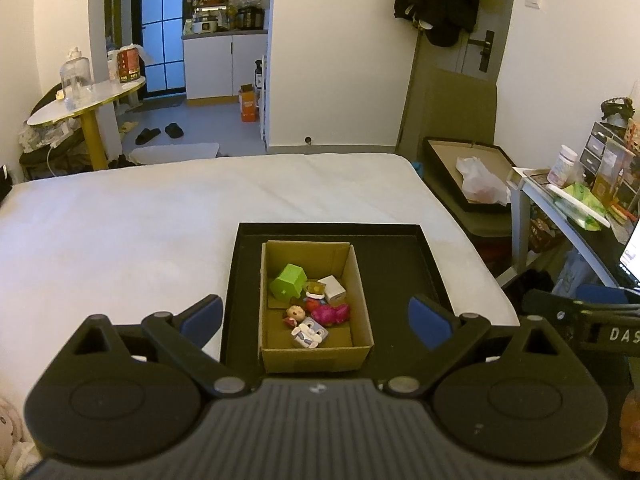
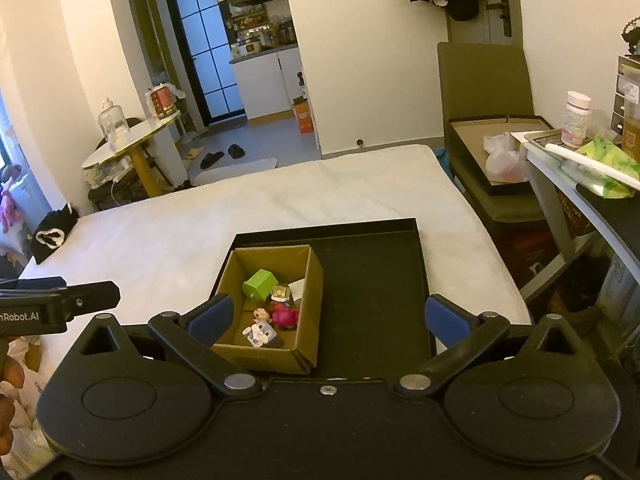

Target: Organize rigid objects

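Gaping wide, empty: left tongs (image 1: 316, 314), right tongs (image 2: 328, 320), above cardboard box (image 1: 362, 280).

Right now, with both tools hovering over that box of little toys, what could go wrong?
The toys lie crowded together in the cardboard box; reaching for the pink toy could nudge or catch the grey bunny figure beside it. The box walls are tall, so wide-open fingers may bump a wall and slide the box on the black tray. The tray sits on a soft mattress, so pressing could tip it.
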The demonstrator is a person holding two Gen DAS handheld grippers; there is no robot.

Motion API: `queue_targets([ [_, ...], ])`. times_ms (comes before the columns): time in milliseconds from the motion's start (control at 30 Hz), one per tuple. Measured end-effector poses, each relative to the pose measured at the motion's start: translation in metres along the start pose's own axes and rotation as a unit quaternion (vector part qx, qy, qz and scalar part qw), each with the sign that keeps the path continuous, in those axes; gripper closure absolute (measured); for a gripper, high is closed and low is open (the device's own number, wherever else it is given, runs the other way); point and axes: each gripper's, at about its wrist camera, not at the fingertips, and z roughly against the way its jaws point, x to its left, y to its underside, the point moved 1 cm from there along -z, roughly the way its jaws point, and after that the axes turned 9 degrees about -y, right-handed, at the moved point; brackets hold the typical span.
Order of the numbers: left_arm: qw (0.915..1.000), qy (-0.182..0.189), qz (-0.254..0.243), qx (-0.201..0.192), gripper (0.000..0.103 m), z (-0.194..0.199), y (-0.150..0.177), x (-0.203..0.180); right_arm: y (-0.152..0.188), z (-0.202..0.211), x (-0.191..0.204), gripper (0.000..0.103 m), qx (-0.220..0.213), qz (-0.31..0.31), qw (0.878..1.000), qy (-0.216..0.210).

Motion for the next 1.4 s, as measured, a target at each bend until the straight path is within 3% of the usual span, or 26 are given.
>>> queue_targets([
  [1400,0.9992,-0.004,0.007,0.039,0.004,-0.02,0.017,0.01,0.013,-0.015,0.012,0.0,0.025,0.011,1.0,0.012],
])
